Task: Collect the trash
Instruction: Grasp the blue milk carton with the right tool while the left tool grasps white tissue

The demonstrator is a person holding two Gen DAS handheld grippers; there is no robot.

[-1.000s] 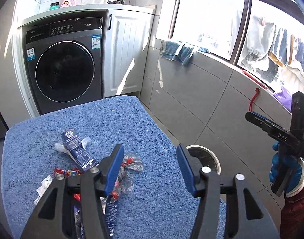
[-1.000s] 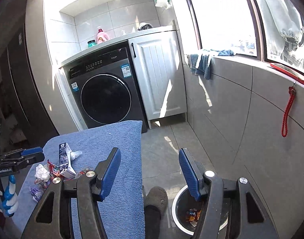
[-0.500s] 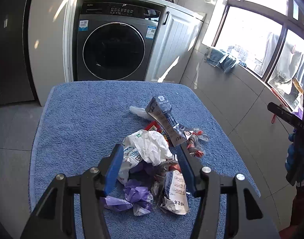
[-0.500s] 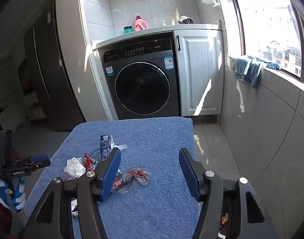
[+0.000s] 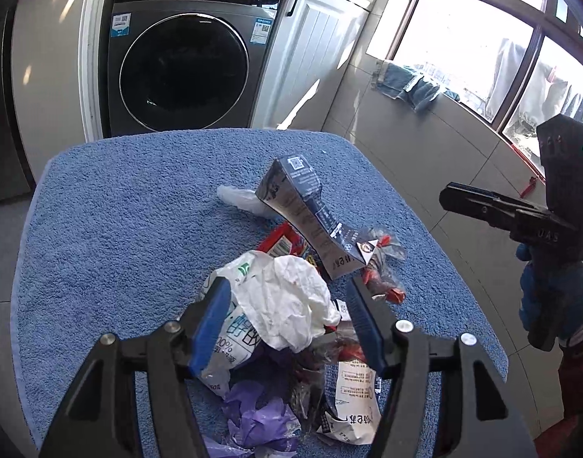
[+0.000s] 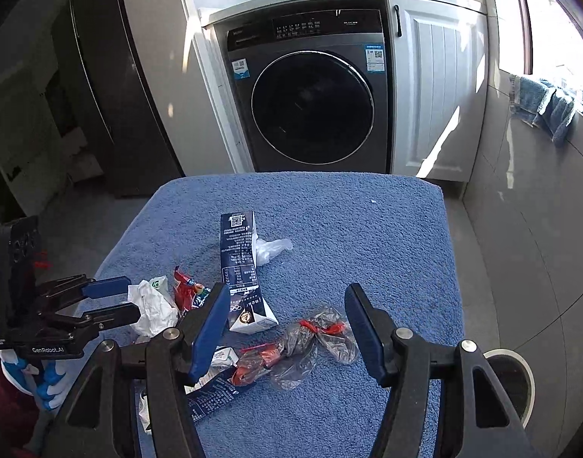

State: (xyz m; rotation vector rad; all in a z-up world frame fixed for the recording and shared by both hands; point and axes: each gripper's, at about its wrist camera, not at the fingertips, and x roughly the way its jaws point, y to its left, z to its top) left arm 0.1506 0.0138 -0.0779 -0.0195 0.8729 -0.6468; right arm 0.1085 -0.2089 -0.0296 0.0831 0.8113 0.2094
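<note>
**Trash piled on the blue towel, both grippers hovering open**

Trash lying heaped on the blue towel (image 5: 112,206), in front of the washing machine (image 5: 184,72).

Starting left of the dark milk carton (image 6: 240,267): left gripper (image 6: 114,299) reaching in at the towel's left edge, fingers spread, straddling the crumpled white paper (image 6: 152,307) without pinching it. In the left wrist view, that same white paper (image 5: 287,301) sitting between the spread blue pads (image 5: 209,328), over a printed white bag (image 5: 230,347) and a purple wrapper (image 5: 253,420).

Lying just left of the carton's base, a red wrapper (image 6: 186,292). Leaning against the carton's right side, a small white plastic scrap (image 6: 272,248).

Moving right and nearer than the carton: clear plastic wrappers with red bits (image 6: 314,337) lying flat on the towel. Right gripper (image 6: 287,328) hanging above them, fingers spread wide, gripping nothing.

Farthest right of the carton, off the towel on the floor: white-rimmed bin (image 6: 516,381).
</note>
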